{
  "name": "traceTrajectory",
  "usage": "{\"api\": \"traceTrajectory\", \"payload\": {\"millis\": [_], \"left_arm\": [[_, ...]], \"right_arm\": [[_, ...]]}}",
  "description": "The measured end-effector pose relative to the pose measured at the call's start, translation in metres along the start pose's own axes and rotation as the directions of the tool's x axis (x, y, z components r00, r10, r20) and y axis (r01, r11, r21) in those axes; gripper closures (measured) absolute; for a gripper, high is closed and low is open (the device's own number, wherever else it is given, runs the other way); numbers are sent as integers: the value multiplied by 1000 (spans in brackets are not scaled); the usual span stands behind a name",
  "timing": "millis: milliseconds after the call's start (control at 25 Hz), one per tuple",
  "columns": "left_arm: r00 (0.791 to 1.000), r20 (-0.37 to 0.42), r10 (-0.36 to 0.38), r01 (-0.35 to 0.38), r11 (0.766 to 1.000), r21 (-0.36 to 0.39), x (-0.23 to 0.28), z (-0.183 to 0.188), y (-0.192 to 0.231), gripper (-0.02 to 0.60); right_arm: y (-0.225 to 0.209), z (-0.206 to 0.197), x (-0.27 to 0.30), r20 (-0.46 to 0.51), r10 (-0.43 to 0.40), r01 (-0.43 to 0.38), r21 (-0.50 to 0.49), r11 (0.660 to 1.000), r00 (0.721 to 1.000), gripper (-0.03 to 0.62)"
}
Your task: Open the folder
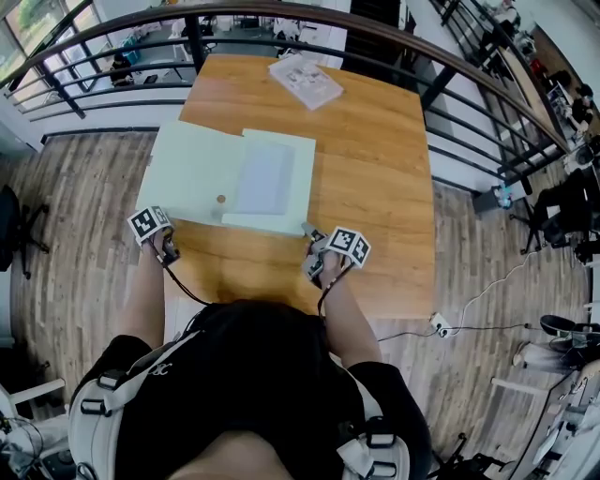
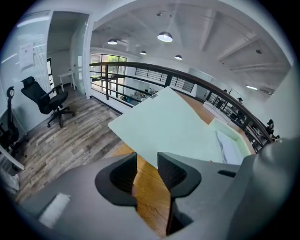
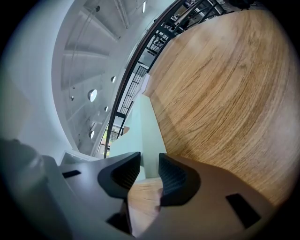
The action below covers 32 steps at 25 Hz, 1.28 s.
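A pale green folder (image 1: 202, 173) lies opened flat on the wooden table (image 1: 375, 187), and its left cover hangs over the table's left edge. White sheets (image 1: 265, 178) rest in its right half. My left gripper (image 1: 169, 251) sits just below the open cover's near edge. In the left gripper view (image 2: 146, 161) its jaws stand apart, with only bare wood between them and the cover (image 2: 173, 126) ahead. My right gripper (image 1: 310, 246) is at the folder's near right corner. It is open (image 3: 149, 161), and the folder's edge (image 3: 143, 136) lies just beyond its tips.
A white booklet (image 1: 305, 80) lies at the table's far end. A curved dark railing (image 1: 281, 14) runs round the far side. An office chair (image 2: 44, 101) stands on the plank floor to the left. A power strip (image 1: 438, 325) and a cable lie on the floor to the right.
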<state>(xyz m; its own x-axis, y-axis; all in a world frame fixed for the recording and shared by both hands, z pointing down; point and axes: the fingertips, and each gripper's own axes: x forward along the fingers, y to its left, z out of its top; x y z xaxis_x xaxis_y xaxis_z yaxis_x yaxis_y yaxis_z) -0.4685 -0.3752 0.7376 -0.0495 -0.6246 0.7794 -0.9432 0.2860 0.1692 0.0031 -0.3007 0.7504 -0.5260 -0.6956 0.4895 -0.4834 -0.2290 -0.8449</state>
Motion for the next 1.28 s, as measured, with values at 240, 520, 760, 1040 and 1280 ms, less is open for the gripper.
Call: {"api": "traceTrajectory", "payload": {"millis": [240, 520, 760, 1040, 1280], "left_arm": [[969, 245, -34, 30, 999, 20, -64, 42, -2, 445], [776, 584, -237, 92, 959, 267, -166, 101, -66, 544], [647, 593, -479, 166, 848, 504, -217, 99, -169, 577], [628, 481, -612, 302, 761, 574, -210, 69, -240, 577], [610, 477, -633, 292, 739, 607, -215, 63, -252, 577]], "right_arm": [[23, 21, -22, 93, -76, 91, -172, 981, 993, 551], [121, 81, -73, 400, 17, 219, -536, 815, 916, 588], [231, 84, -122, 576, 286, 391, -770, 505, 765, 589], [234, 67, -119, 577, 292, 408, -779, 476, 763, 590], [231, 66, -120, 575, 281, 410, -779, 474, 768, 589]]}}
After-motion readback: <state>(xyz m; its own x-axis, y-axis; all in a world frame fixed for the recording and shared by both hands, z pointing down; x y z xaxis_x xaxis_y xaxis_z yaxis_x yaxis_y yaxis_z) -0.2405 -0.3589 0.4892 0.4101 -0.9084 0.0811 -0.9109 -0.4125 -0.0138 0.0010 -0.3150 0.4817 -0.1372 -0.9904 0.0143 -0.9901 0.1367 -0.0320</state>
